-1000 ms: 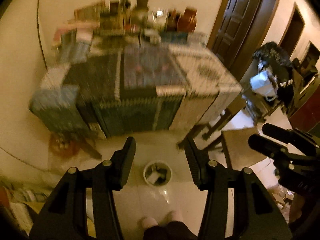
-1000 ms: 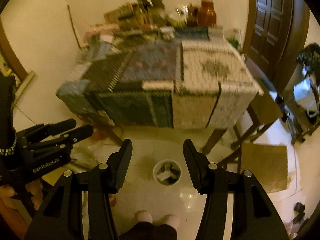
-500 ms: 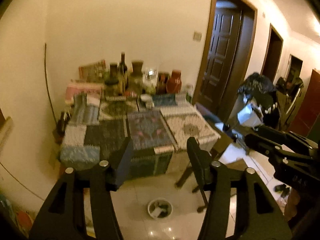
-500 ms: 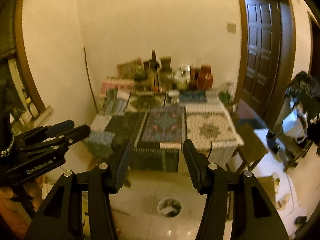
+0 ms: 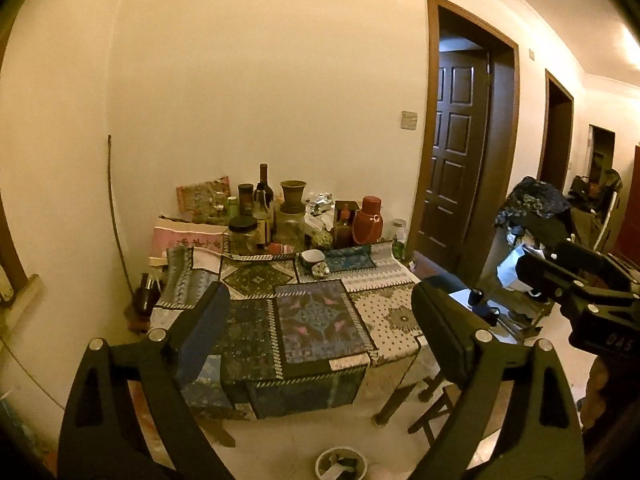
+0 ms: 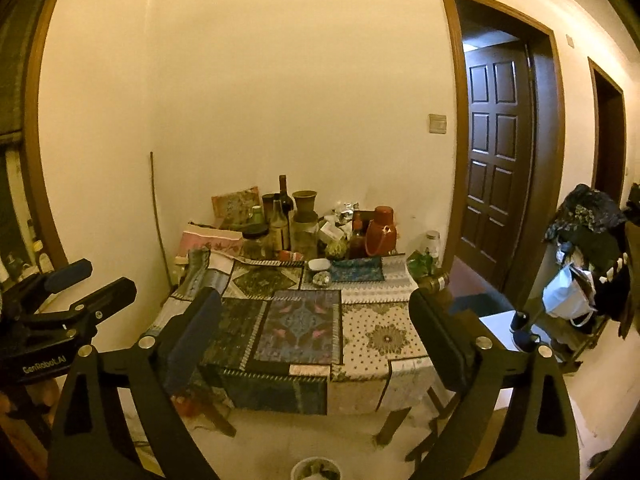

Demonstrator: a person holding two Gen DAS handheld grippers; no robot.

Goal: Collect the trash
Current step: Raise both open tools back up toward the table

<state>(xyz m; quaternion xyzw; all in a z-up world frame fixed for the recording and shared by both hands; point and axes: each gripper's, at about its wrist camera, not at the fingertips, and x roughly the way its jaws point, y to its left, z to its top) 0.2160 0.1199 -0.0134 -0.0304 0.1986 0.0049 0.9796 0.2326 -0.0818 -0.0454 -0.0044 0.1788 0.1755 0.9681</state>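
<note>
Trash bin [image 5: 341, 465] had slid to the frame's bottom edge — both claws, left [image 5: 320, 334] and right [image 6: 316, 334], were opening, empty, now facing the surface [image 5: 394, 318].

Both grippers: black plastic frames, silver screws, blue finger pads [image 5: 200, 332]. Left gripper [image 6: 68, 292] has white "GenRobot.AI" lettering.

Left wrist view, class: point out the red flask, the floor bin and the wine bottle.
red flask [image 5: 367, 222], left wrist view, body.
floor bin [image 5: 320, 461], left wrist view, rim.
wine bottle [image 5: 263, 184], left wrist view, neck.
</note>
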